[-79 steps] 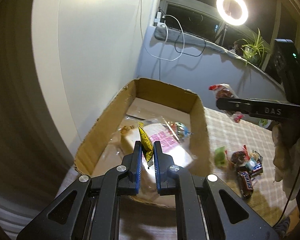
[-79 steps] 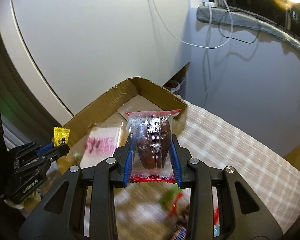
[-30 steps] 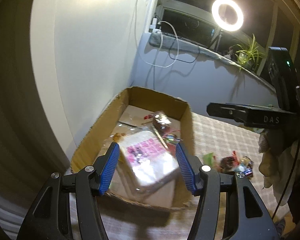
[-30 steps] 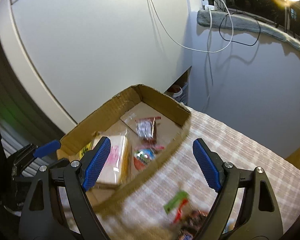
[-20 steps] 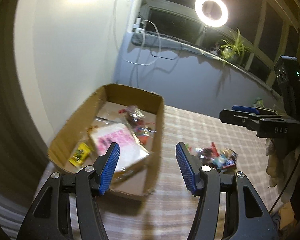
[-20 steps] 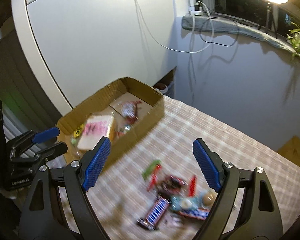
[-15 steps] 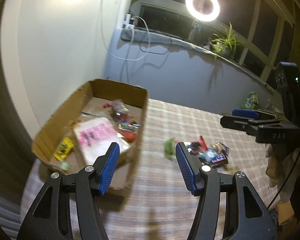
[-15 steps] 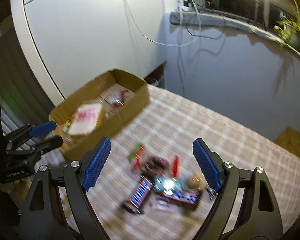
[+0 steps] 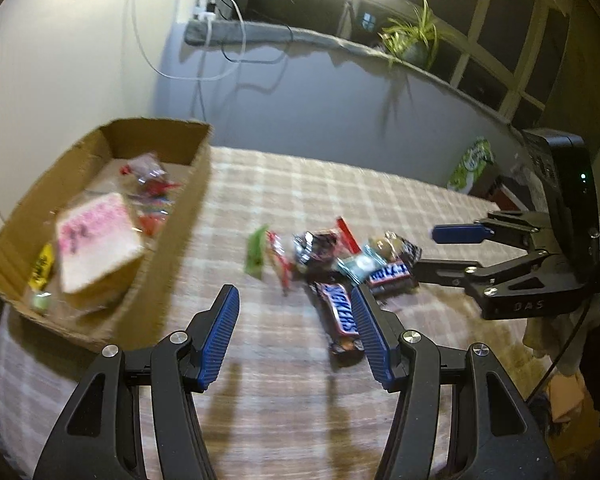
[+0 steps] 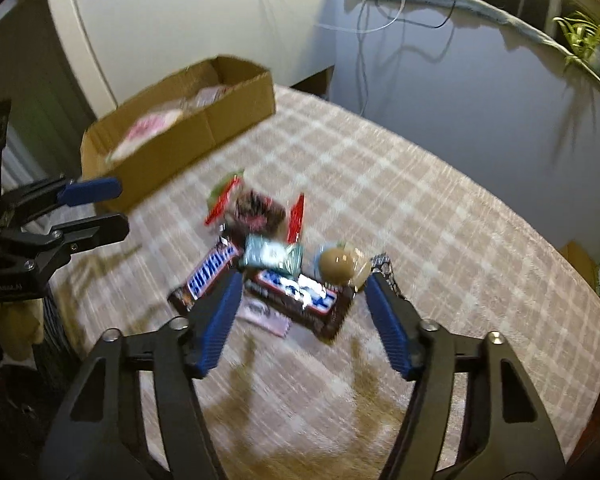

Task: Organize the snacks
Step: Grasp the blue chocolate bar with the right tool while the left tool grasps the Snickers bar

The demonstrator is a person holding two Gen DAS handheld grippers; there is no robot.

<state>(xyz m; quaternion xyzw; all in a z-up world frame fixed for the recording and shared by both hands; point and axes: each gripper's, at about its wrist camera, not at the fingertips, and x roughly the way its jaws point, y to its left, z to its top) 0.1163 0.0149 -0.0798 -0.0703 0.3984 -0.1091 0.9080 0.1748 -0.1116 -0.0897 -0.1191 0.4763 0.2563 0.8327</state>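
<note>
A cardboard box (image 9: 168,272) (image 10: 220,128) at the table's left holds a pink-and-white packet (image 9: 96,248), a yellow candy (image 9: 40,268) and other wrapped snacks. A pile of loose snacks lies mid-table: a Snickers bar (image 9: 340,316) (image 10: 210,270), a Milky Way bar (image 9: 390,274) (image 10: 296,296), a green wrapper (image 9: 256,254), a teal packet (image 10: 272,254) and a round brown sweet (image 10: 338,266). My left gripper (image 9: 296,332) is open and empty, just before the Snickers bar. My right gripper (image 10: 304,320) is open and empty, over the Milky Way bar.
The table wears a beige checked cloth (image 9: 300,192) (image 10: 440,220). A white wall and grey ledge with cables stand behind. A green bag (image 9: 470,166) sits at the far right. Each gripper shows in the other's view, the right (image 9: 460,248), the left (image 10: 92,208).
Both grippers let their snacks go into the box, opened, and swung right from the box to the loose pile. The view is still blurred by motion.
</note>
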